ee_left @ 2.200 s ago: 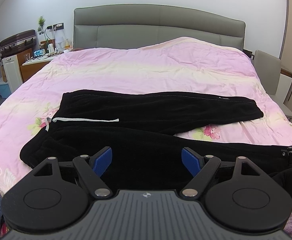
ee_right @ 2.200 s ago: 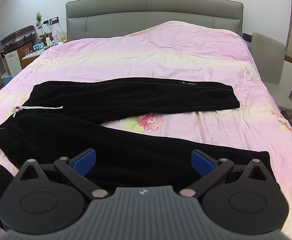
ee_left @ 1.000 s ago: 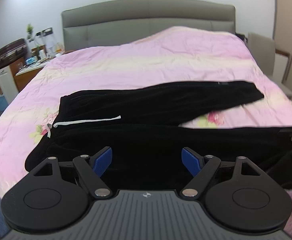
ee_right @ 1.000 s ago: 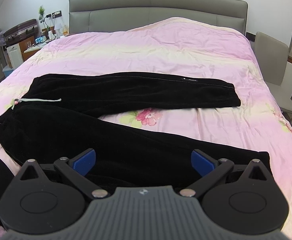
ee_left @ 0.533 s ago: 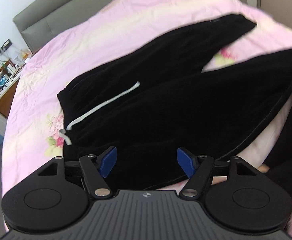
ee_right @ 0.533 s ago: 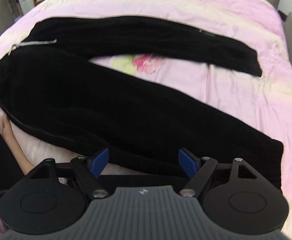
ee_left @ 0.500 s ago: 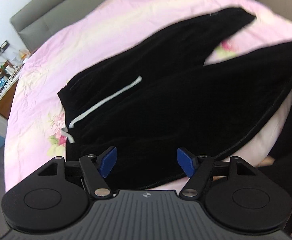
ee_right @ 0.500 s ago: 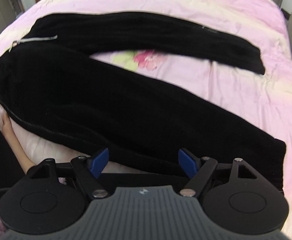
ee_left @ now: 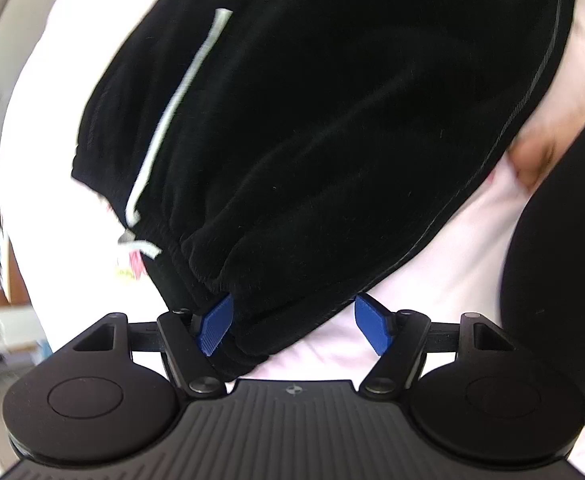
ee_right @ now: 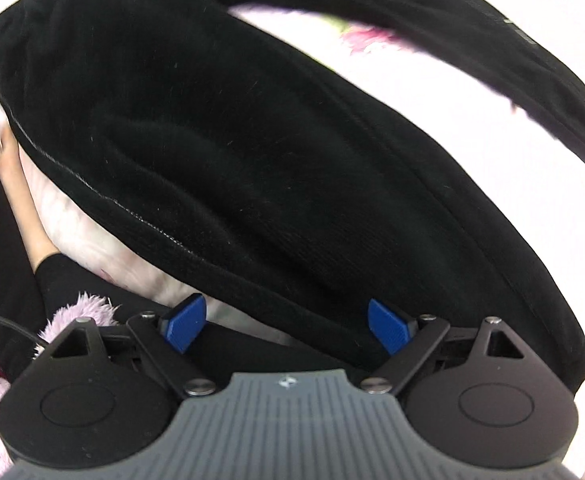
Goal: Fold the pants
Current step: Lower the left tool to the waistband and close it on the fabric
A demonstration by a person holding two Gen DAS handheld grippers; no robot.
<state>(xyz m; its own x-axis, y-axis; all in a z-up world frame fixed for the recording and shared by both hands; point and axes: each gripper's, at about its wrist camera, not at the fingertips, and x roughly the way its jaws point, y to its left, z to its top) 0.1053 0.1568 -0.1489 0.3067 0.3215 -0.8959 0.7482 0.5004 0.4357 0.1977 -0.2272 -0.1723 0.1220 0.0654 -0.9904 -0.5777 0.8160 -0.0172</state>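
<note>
1. Your left gripper (ee_left: 294,326) has its blue fingers (ee_left: 214,326) spread wide, straddling the waistband corner of the black pants (ee_left: 332,120) at 12 o'clock, likely to pinch it; the white drawstring (ee_left: 180,108) lies at 10 o'clock.
2. Your right gripper (ee_right: 286,328) is spread too, over the near leg's edge on the pink quilt (ee_right: 472,92), nothing pinched.

Right gripper (ee_right: 286,330) fingers wide apart, just over near edge of black pants (ee_right: 252,128) on pink bedspread (ee_right: 472,120).
</note>
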